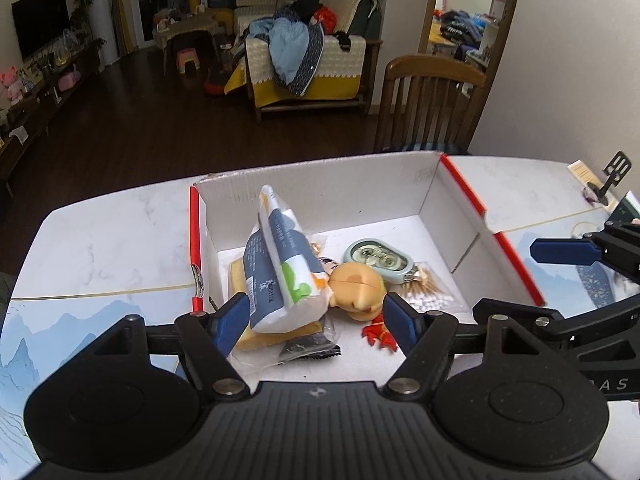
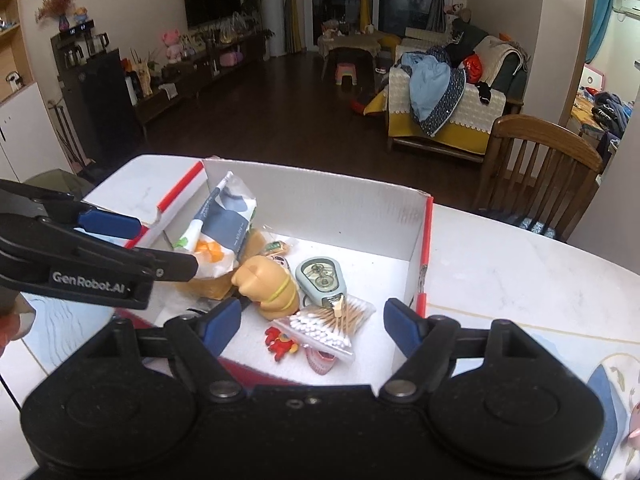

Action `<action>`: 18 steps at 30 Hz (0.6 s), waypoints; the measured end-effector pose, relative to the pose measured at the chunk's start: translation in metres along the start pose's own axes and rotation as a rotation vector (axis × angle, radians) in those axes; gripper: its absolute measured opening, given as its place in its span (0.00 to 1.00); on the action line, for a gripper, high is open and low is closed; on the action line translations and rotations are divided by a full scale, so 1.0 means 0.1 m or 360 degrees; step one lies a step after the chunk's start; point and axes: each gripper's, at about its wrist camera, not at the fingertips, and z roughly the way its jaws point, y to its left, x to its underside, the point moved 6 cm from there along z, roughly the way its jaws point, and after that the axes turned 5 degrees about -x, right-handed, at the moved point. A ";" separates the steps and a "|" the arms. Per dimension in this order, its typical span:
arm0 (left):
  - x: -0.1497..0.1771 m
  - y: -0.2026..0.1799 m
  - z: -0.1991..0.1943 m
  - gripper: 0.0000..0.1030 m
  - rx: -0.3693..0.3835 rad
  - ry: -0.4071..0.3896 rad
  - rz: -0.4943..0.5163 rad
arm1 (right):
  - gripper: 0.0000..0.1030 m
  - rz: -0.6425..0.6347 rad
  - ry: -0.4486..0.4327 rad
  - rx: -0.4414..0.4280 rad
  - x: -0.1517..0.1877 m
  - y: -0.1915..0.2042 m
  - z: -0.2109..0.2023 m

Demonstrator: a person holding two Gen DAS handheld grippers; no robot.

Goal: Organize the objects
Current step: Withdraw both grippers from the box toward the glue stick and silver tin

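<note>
An open white cardboard box (image 1: 352, 196) with red edges sits on the table and holds the objects. Inside lie a grey-white tissue pack (image 1: 280, 264), a tan toy figure (image 1: 356, 286), a pale green oval case (image 1: 378, 258), a bag of cotton swabs (image 1: 424, 294), a yellow wrapped snack (image 1: 256, 338) and a red trinket (image 1: 378, 334). My left gripper (image 1: 318, 320) is open just above the box's near side, its jaws either side of the tissue pack and toy. My right gripper (image 2: 312, 326) is open and empty over the swab bag (image 2: 328, 324).
The marble-pattern table (image 1: 100, 248) extends left and right of the box (image 2: 332, 204). A wooden chair (image 1: 428, 104) stands behind the table's far edge. A small black stand (image 1: 614, 176) sits at the far right. The living room floor lies beyond.
</note>
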 end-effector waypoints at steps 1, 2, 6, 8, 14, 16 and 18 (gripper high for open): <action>0.00 -0.01 -0.05 0.70 -0.0003 -0.0017 0.0006 | 0.76 -0.0003 -0.0014 -0.0004 0.01 0.01 -0.05; 0.01 -0.01 -0.10 0.70 -0.0003 -0.0036 0.0011 | 0.76 -0.0009 -0.0030 -0.0008 0.01 0.02 -0.09; 0.06 -0.04 -0.29 0.70 0.0023 -0.0093 0.0011 | 0.80 -0.0027 -0.0101 -0.0037 0.04 0.07 -0.28; 0.09 -0.05 -0.39 0.70 0.0030 -0.0123 0.0019 | 0.80 -0.0043 -0.0135 -0.0046 0.06 0.11 -0.37; 0.21 -0.07 -0.64 0.78 0.0061 -0.0187 -0.0004 | 0.83 -0.0043 -0.0239 -0.0102 0.15 0.23 -0.65; 0.26 -0.08 -0.69 0.78 0.0064 -0.0195 -0.0013 | 0.84 -0.0038 -0.0261 -0.0112 0.19 0.27 -0.72; 0.32 -0.07 -0.74 0.78 0.0064 -0.0198 -0.0027 | 0.86 -0.0033 -0.0277 -0.0121 0.24 0.30 -0.77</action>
